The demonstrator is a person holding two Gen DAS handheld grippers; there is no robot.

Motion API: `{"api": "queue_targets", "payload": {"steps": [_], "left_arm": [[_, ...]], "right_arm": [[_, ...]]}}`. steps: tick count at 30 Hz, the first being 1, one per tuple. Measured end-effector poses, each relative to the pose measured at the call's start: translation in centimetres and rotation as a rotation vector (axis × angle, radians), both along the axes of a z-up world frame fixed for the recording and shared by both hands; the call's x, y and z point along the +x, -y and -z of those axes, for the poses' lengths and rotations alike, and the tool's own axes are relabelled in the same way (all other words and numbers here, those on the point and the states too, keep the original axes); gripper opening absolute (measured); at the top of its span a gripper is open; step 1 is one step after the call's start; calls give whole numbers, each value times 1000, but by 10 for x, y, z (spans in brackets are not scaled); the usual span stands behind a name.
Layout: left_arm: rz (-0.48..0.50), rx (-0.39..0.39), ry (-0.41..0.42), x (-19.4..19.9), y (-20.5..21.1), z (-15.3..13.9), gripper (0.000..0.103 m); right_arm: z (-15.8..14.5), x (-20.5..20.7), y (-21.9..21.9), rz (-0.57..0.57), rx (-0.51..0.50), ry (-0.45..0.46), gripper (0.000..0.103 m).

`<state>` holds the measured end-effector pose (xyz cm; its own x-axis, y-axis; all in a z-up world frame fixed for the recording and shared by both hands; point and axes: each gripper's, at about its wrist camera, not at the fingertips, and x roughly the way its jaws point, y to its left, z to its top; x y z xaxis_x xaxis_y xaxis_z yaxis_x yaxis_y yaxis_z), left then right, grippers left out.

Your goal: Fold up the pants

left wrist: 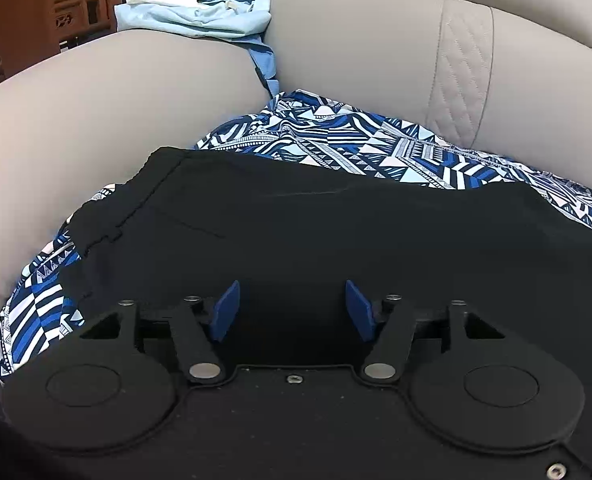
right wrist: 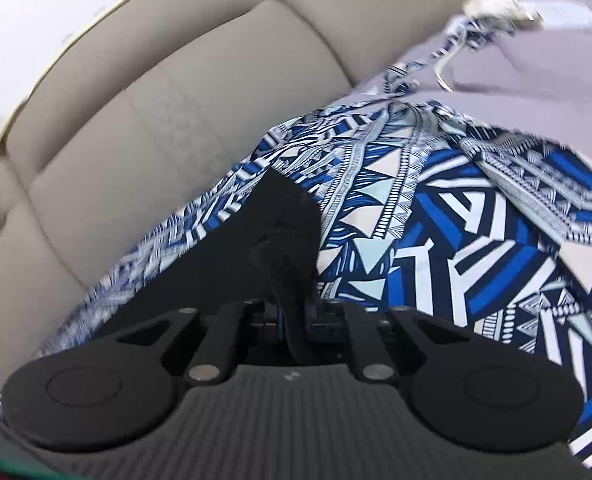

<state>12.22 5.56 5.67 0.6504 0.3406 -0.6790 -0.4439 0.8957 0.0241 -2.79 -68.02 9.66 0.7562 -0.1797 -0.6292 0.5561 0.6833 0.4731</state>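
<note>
Left wrist view: the left gripper (left wrist: 292, 310) sits low in the frame, its two blue-padded fingers (left wrist: 226, 311) spread wide apart and released, with nothing between them. Directly under and ahead of the fingers lie the black pants (left wrist: 296, 232), spread fairly flat. The cloth is plain matte black; a stitched seam runs along its edge to the left of the fingers, and a faint crease crosses it further ahead. No label or writing can be seen on them.

The pants rest on a patterned blue, white and black cloth (left wrist: 335, 136) printed with triangles and stripes, which shows beyond the pants and to the left of the fingers. This cloth covers the seat of a beige sofa (left wrist: 355, 40). Further ahead, on the sofa arm, sits a pile of light blue and white garments (left wrist: 200, 12). Far left beyond that stands dark wooden furniture (left wrist: 16, 12) holding yellow and red packages whose print is too small to read.

Right wrist view: the right gripper (right wrist: 294, 316) has its fingers clenched on a fold of the black pants (right wrist: 272, 240), which rises in a peaked shape straight ahead of the fingers. The patterned cloth (right wrist: 475, 220) spreads to the right, the sofa's cushioned back (right wrist: 136, 112) to the left. The picture is slightly blurred.
</note>
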Motion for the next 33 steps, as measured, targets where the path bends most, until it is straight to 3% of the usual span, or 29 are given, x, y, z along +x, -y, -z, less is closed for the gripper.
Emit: {"api": "queue_targets", "payload": {"steps": [3, 6, 9, 13, 16, 19, 22, 23, 27, 28, 31, 33], "left_arm": [[4, -26, 6, -1, -5, 2, 60], [4, -38, 18, -2, -6, 4, 60], [15, -45, 23, -4, -6, 4, 60], [19, -92, 35, -9, -14, 2, 60], [31, -117, 41, -11, -19, 1, 60], [48, -131, 45, -13, -22, 1, 60], [65, -133, 53, -14, -23, 1, 60], [70, -132, 55, -14, -23, 2, 60], [95, -152, 65, -15, -25, 1, 60], [101, -163, 66, -15, -25, 0, 60], [137, -212, 77, -17, -26, -5, 60], [180, -229, 89, -19, -21, -9, 58]], "right_arm": [[-12, 2, -10, 61, -43, -6, 9], [-32, 30, -57, -51, -114, 28, 9], [-43, 84, -153, -302, -208, 21, 9], [-36, 126, -298, -662, -203, 57, 9], [-17, 127, -402, -920, -218, 49, 9], [9, 108, -472, -1069, -258, 12, 10], [15, 84, -498, -1095, -326, 51, 14], [14, 78, -501, -1108, -355, 59, 27], [9, 58, -494, -1186, -361, 59, 39], [6, 52, -491, -1205, -367, 58, 52], [0, 34, -476, -1235, -346, 59, 71], [-5, 22, -461, -1226, -338, 61, 74]]}}
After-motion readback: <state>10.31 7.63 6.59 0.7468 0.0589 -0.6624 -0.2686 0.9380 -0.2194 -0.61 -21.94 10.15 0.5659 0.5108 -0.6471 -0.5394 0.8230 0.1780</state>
